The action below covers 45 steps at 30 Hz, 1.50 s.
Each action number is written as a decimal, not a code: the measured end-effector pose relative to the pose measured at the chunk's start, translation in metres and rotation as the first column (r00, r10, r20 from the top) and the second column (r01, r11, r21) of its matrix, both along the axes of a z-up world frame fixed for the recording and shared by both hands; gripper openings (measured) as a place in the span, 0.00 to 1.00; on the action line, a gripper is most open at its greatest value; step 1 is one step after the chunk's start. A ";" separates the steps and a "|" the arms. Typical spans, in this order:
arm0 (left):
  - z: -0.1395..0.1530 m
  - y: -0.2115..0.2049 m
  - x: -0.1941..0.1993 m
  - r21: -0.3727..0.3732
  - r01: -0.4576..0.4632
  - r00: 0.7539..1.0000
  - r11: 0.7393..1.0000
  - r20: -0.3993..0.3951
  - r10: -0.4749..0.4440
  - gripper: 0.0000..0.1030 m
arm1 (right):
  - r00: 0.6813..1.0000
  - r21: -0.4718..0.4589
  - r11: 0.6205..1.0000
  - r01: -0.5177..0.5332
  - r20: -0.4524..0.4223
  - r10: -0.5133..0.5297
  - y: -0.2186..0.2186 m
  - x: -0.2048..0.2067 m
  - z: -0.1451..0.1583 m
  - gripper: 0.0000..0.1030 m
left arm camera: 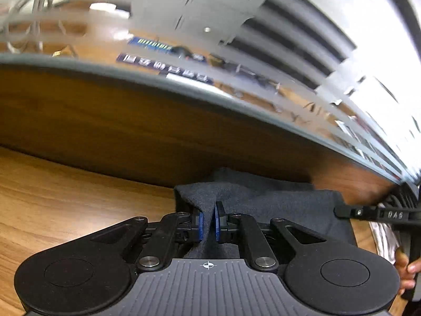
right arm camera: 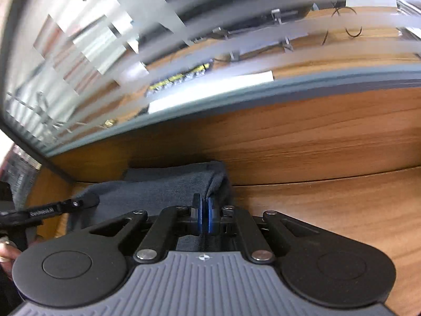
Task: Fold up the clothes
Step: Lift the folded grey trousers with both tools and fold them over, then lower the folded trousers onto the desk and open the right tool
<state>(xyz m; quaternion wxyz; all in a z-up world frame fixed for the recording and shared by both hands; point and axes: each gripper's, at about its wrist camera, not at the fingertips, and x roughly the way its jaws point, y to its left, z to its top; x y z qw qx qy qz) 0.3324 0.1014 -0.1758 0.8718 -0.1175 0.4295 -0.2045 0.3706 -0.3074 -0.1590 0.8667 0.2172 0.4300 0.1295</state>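
A dark grey garment (left arm camera: 279,205) lies on the wooden table against the wooden back panel. My left gripper (left arm camera: 209,220) is shut on the garment's left corner, with a fold of cloth pinched between its blue pads. In the right wrist view the same garment (right arm camera: 158,187) spreads to the left, and my right gripper (right arm camera: 204,216) is shut on its right corner. Each gripper shows in the other's view: the right gripper (left arm camera: 342,212) at the garment's right edge and the left gripper (right arm camera: 86,201) at its left edge.
A wooden back panel (left arm camera: 158,121) with a grey rim rises just behind the garment, with striped frosted glass above it. Bare wooden tabletop (left arm camera: 65,197) stretches to the left, and tabletop (right arm camera: 329,210) to the right. A person's fingers (left arm camera: 405,271) hold the right gripper.
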 end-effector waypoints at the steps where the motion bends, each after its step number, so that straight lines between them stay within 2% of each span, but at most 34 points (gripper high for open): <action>1: -0.004 0.000 0.005 0.002 -0.005 1.000 1.000 -0.010 0.005 0.11 | 1.000 -0.013 1.000 -0.003 -0.006 0.003 0.002 0.005 -0.005 0.04; 4: -0.014 -0.001 0.015 0.007 -0.024 0.999 1.000 -0.036 0.025 0.14 | 1.000 -0.040 0.999 -0.013 -0.018 0.012 0.006 0.013 -0.020 0.05; 6: -0.018 0.003 0.023 0.002 -0.050 0.998 0.999 -0.050 0.050 0.23 | 1.000 -0.050 0.999 -0.016 -0.024 0.015 0.006 0.015 -0.027 0.06; 9: -0.015 0.012 0.029 -0.032 -0.074 0.995 0.997 -0.071 0.071 0.23 | 1.000 -0.080 0.996 -0.025 -0.019 0.024 0.007 0.014 -0.027 0.15; 12: 0.003 0.017 0.023 -0.025 -0.063 0.997 0.998 -0.054 0.061 0.22 | 0.999 -0.090 0.995 -0.032 -0.002 0.032 0.006 0.005 -0.010 0.22; 18: 0.047 0.019 -0.018 0.059 0.008 1.000 0.998 0.004 -0.008 0.22 | 0.993 -0.192 0.977 -0.097 0.048 0.108 0.012 -0.032 0.033 0.22; 22: 0.061 0.012 -0.064 0.128 0.079 0.996 0.989 0.023 -0.082 0.22 | 0.980 -0.254 0.953 -0.165 0.062 0.187 0.025 -0.063 0.056 0.22; 26: 0.049 -0.005 -0.104 0.197 0.179 0.983 0.964 0.011 -0.185 0.23 | 0.962 -0.289 0.925 -0.246 0.047 0.270 0.052 -0.094 0.054 0.22; 29: 0.029 -0.011 -0.117 0.217 0.204 0.979 0.955 -0.025 -0.203 0.23 | 0.952 -0.291 0.914 -0.282 0.036 0.305 0.066 -0.114 0.043 0.22; 33: 0.005 -0.020 -0.114 0.287 0.192 0.981 0.938 -0.063 -0.182 0.23 | 0.948 -0.351 0.887 -0.299 -0.005 0.317 0.086 -0.127 0.014 0.22; 36: -0.008 -0.014 -0.107 0.314 0.163 0.986 0.935 -0.073 -0.148 0.28 | 0.952 -0.379 0.878 -0.294 -0.030 0.306 0.086 -0.128 -0.002 0.16; 39: -0.017 -0.001 -0.097 0.359 0.105 0.993 0.927 -0.086 -0.079 0.26 | 0.955 -0.392 0.875 -0.284 -0.039 0.293 0.082 -0.125 -0.008 0.16; 41: -0.014 0.009 -0.093 0.345 0.072 0.995 0.936 -0.088 -0.044 0.26 | 0.957 -0.398 0.874 -0.279 -0.038 0.288 0.081 -0.125 -0.005 0.16; 42: -0.011 0.014 -0.094 0.334 0.062 0.996 0.941 -0.084 -0.036 0.26 | 0.958 -0.399 0.875 -0.275 -0.035 0.285 0.080 -0.126 -0.001 0.18; 44: -0.004 0.020 -0.096 0.317 0.054 0.997 0.947 -0.077 -0.031 0.26 | 0.963 -0.405 0.880 -0.248 -0.008 0.268 0.075 -0.132 0.007 0.31; 45: -0.004 0.022 -0.097 0.306 0.055 0.996 0.951 -0.081 -0.031 0.27 | 0.969 -0.398 0.889 -0.227 -0.003 0.246 0.072 -0.132 0.008 0.51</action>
